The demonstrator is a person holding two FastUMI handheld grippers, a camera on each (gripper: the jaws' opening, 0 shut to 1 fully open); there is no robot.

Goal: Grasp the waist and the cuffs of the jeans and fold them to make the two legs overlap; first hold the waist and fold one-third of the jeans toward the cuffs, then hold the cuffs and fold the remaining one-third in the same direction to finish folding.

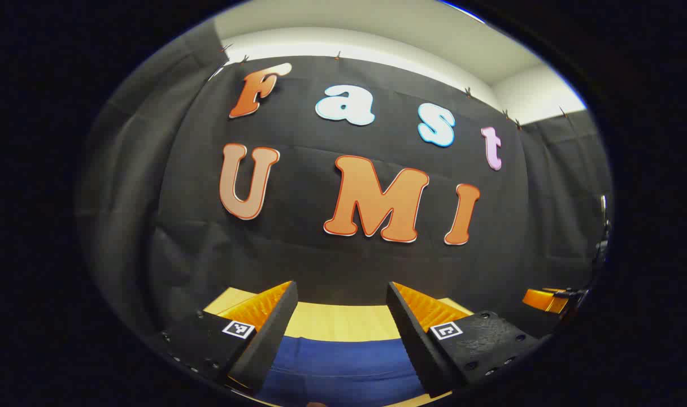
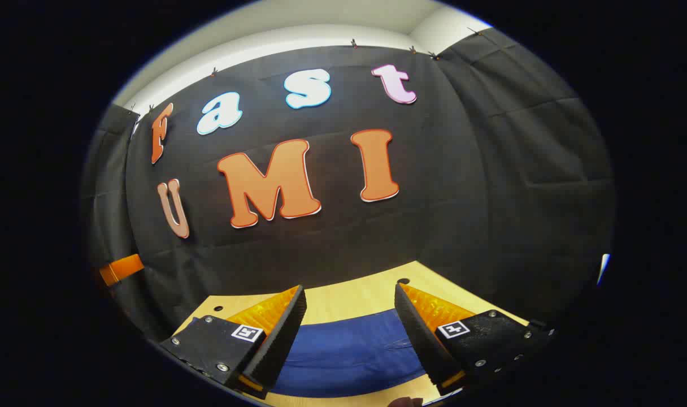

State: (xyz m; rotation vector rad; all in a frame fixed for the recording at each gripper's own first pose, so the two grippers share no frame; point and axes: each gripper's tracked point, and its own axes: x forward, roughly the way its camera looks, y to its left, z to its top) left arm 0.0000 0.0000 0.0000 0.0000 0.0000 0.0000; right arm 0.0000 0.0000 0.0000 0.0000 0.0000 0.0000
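Blue jeans (image 1: 343, 364) lie flat on a light wooden table (image 1: 338, 319), low in the left gripper view between my left gripper's fingers. My left gripper (image 1: 342, 339) is open and hangs above the cloth with nothing between its fingers. In the right gripper view the jeans (image 2: 349, 350) spread across the table (image 2: 355, 297) under my right gripper (image 2: 349, 339), which is open too and holds nothing. Which part of the jeans lies under each gripper I cannot tell.
The black booth wall stands close behind the table's far edge in both views. The other gripper (image 1: 547, 299) shows at the right edge of the left gripper view, and at the left edge (image 2: 120, 270) of the right gripper view.
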